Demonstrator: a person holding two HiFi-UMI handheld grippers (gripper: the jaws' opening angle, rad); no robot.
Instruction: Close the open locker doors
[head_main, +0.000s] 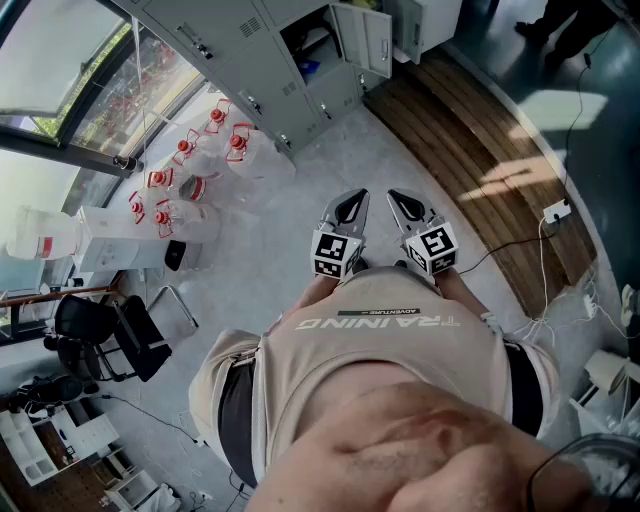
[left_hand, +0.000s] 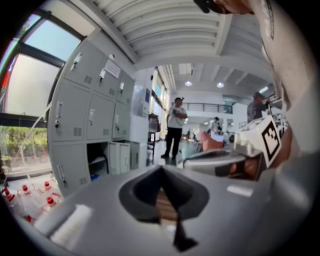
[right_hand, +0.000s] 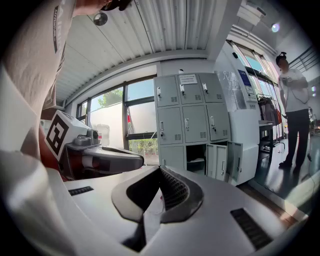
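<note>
We see nothing closed yet: the grey metal locker doors (right_hand: 220, 161) in the bottom row stand open well ahead of us, while left claw (head_main: 347, 207) and right claw (head_main: 409, 208) are both pressed together, empty.

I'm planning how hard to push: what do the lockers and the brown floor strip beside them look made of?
Lockers: likely painted sheet metal, matte light grey, with vent slots and thin doors. Floor strip: seems wood or wood-look planking, brown with parallel board lines.
</note>
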